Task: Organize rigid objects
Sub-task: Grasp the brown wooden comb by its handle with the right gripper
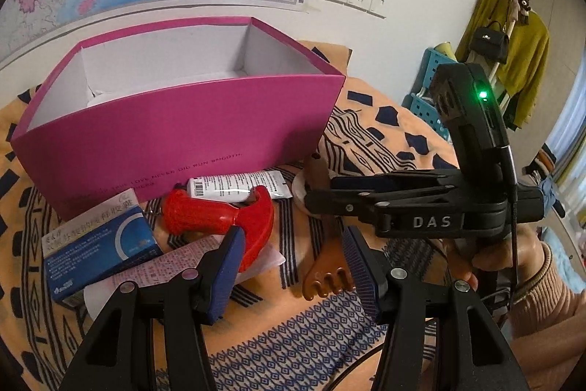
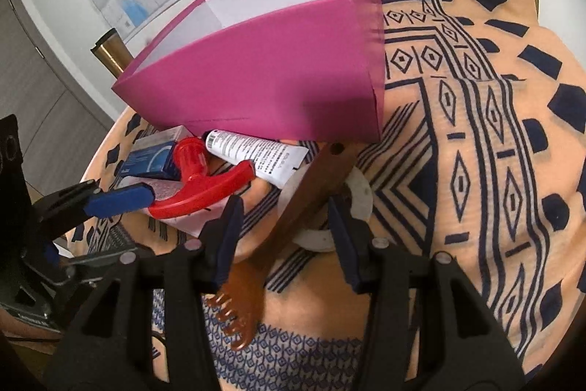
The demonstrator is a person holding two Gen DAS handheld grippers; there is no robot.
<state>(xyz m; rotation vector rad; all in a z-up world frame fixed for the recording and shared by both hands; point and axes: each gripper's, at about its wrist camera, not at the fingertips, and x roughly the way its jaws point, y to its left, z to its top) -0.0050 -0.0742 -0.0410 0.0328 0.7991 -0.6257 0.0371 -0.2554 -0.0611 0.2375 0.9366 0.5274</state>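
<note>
Both grippers, the left gripper (image 1: 293,266) and right gripper (image 2: 285,237), hung with fingers spread and nothing pinched, the brown back scratcher (image 2: 293,218) lying on the patterned cloth (image 2: 476,134) before the pink box (image 2: 256,79).

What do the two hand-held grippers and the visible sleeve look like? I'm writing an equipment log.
Both hand-held grippers, left and right, are black with blue ribbed pads and silver pivot rivets. The right one's body carries white "DAS" lettering, a green light and a black cable. The sleeve is tan ribbed knit.
</note>
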